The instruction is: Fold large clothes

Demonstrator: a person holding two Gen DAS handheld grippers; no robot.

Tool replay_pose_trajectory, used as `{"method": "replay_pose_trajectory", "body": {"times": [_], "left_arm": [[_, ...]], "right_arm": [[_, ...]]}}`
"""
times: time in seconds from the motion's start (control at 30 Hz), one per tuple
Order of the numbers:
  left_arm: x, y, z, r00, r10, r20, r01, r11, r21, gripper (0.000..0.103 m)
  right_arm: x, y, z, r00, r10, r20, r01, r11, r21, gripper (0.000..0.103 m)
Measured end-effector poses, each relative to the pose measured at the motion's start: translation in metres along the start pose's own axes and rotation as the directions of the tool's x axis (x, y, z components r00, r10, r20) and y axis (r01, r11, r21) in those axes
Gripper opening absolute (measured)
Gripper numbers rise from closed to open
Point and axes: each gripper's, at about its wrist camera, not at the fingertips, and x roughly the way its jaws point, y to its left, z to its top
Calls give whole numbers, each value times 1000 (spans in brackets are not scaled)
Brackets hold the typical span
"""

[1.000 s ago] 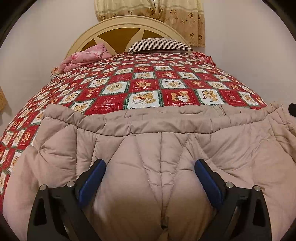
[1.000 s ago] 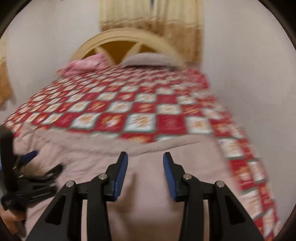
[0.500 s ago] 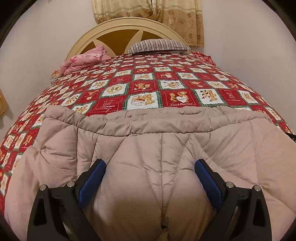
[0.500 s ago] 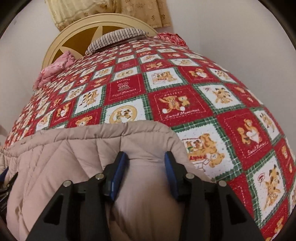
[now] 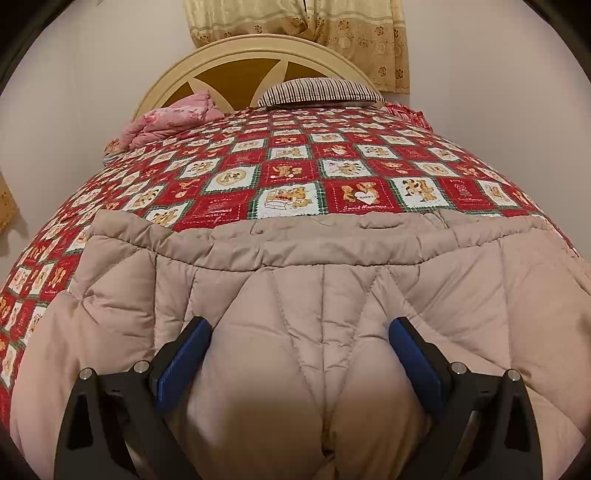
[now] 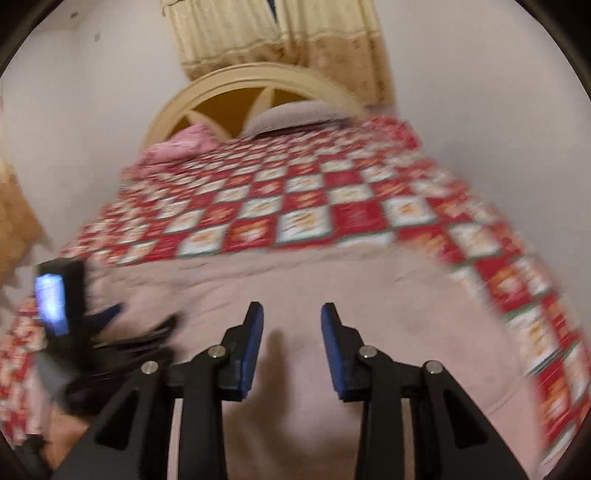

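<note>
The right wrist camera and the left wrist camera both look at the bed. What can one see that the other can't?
Only the right wrist view shows the other gripper, the left gripper, beside its own closing right gripper, nothing pinched; the picture is blurred.

Only the left wrist view shows sharp detail: teddy bears on the quilt, stripes on the pillow, stitching on the beige padded coat.

Both show coat, quilt, pillow, pink blanket, headboard and curtain.

walls (image 5: 498, 92): plain pale | headboard (image 5: 236, 55): cream arch | curtain (image 5: 295, 22): yellowish, perhaps floral
</note>
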Motion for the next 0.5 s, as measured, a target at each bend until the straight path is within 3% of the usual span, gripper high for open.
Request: {"method": "replay_pose_trajectory", "body": {"times": [0.07, 0.2, 0.37, 0.5], "left_arm": [[-1, 0, -1, 1000, 4, 0, -4, 1000, -1, 98], [-2, 1, -1, 1000, 9, -1, -9, 1000, -8, 98], [-1, -2, -1, 1000, 21, -12, -21, 1000, 5, 98], [-16, 8, -4, 997, -62, -41, 62, 998, -12, 98]], "right_arm": [[17, 18, -15, 998, 40, -40, -40, 999, 7, 36], [46, 28, -37, 998, -37, -47, 37, 999, -6, 36], [58, 24, -46, 998, -47, -52, 45, 999, -27, 36], [62, 25, -45, 995, -72, -67, 68, 996, -48, 37]]}}
